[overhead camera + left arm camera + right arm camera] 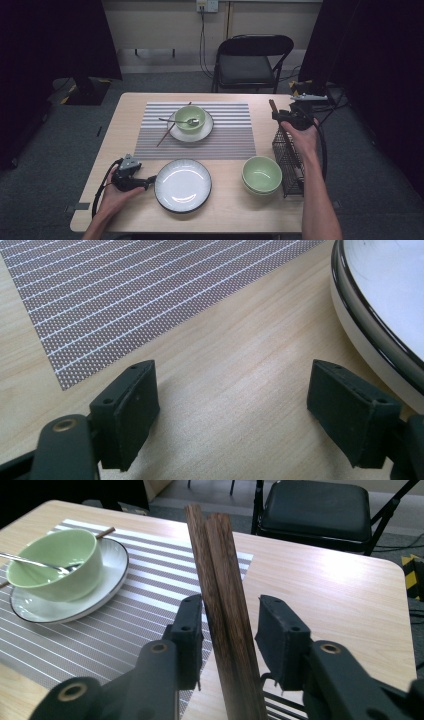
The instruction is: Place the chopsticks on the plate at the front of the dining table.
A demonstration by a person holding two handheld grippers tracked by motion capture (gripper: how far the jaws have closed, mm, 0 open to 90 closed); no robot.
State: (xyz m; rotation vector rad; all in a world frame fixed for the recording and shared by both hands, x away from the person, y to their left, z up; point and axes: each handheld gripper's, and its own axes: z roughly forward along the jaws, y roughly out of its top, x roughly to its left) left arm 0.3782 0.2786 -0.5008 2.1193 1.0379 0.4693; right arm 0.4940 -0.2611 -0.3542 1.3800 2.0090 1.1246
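Two dark wood chopsticks (pixel 225 605) upright, side by side, above wire basket (pixel 289 155) at table's right edge.

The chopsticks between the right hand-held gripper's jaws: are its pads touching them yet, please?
Partly. In the right gripper view, the chopsticks lie against one pad, while a clear gap separates them from the other pad.

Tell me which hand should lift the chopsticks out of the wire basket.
Right. Its gripper already straddles the chopsticks over the wire basket; the left gripper rests open beside the plate.
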